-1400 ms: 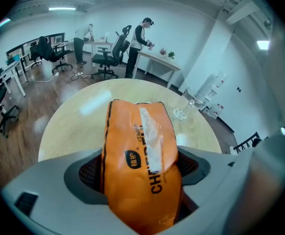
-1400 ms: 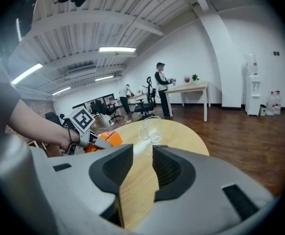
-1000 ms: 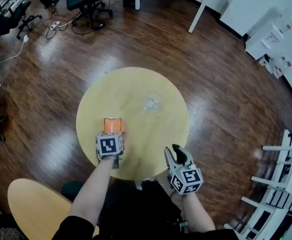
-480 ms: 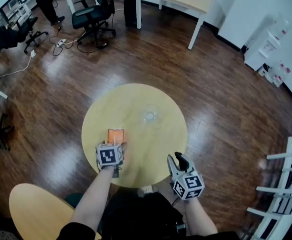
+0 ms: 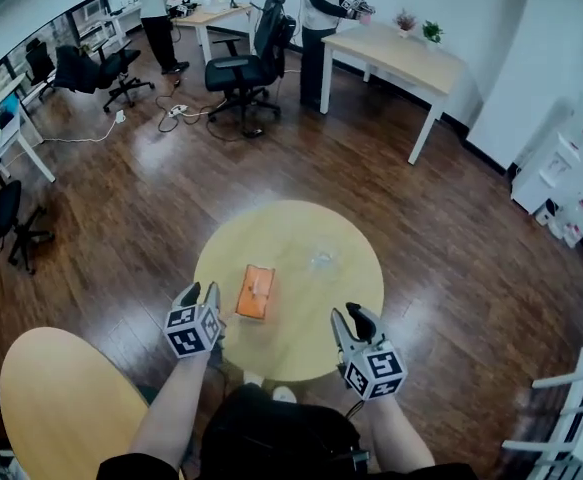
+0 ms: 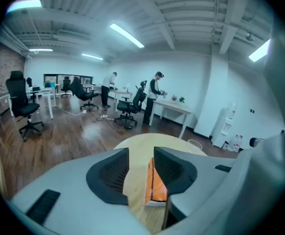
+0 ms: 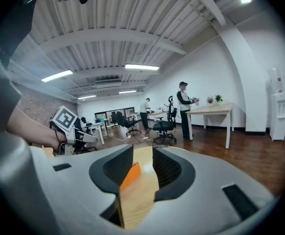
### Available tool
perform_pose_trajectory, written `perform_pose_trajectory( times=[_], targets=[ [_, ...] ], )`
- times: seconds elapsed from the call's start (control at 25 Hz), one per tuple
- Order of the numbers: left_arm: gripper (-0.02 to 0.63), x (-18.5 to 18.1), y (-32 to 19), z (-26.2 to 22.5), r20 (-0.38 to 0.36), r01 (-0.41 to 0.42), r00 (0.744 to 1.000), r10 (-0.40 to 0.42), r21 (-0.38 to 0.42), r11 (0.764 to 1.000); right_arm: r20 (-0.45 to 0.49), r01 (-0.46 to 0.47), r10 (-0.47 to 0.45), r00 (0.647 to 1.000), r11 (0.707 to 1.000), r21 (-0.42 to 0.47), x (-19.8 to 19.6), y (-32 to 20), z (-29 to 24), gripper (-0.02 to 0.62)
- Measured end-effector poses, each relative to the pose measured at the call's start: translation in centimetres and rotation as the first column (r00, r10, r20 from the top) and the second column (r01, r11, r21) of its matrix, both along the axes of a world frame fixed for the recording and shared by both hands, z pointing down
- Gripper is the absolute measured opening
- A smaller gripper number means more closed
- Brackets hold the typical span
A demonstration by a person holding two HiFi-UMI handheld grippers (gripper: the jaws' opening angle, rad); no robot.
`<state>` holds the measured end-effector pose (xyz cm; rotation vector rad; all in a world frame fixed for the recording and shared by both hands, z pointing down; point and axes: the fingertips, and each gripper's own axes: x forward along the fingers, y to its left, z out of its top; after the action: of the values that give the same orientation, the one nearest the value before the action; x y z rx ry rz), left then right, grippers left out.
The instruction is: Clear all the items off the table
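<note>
Right, the orange pack [image 5: 256,291] lies flat on the round table [image 5: 293,344], towards its left half. A clear glass [image 5: 323,259] stands upright farther in, to the pack's right and apart from it. My left claw [image 5: 199,294] hangs at the table's near-left edge, near the pack but not touching it. Its jaws have just been closing, yet a gap shows between them with nothing in it. My right claw [image 5: 350,316] sits over the near-right edge, jaws apart and empty. Dark wooden floor [image 5: 121,218] surrounds the table.
</note>
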<state>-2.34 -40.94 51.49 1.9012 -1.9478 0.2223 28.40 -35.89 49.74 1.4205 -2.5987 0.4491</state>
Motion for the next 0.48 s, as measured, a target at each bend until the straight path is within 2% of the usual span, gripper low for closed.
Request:
perform_pose_trajectory(
  times=[0.12, 0.28, 0.36, 0.48],
  targets=[
    [0.123, -2.8, 3.9, -2.8, -0.046, 0.101, 0.994, -0.097, 0.103, 0.990, 0.010, 0.102, -0.103, 0.995, 0.994, 0.049, -2.7, 0.1, -1.6, 0.127],
    [0.075, -6.5, 11.1, -5.6, -0.063, 0.236, 0.972, -0.228, 0.190, 0.953, 0.021, 0.253, -0.256, 0.966, 0.963, 0.097, -8.9, 0.8, -3.5, 0.127],
    [0.051, -8.5, 15.4, -6.6, -0.038, 0.299, 0.954, -0.298, 0.224, 0.928, 0.029, 0.336, -0.341, 0.940, 0.936, 0.104, -12.6, 1.8, -4.0, 0.127],
    [0.051, -11.9, 22.3, -7.7, 0.009, 0.389, 0.914, -0.406, 0.271, 0.881, 0.028, 0.471, -0.478, 0.878, 0.873, 0.127, -18.7, 4.6, -5.0, 0.127]
  ],
)
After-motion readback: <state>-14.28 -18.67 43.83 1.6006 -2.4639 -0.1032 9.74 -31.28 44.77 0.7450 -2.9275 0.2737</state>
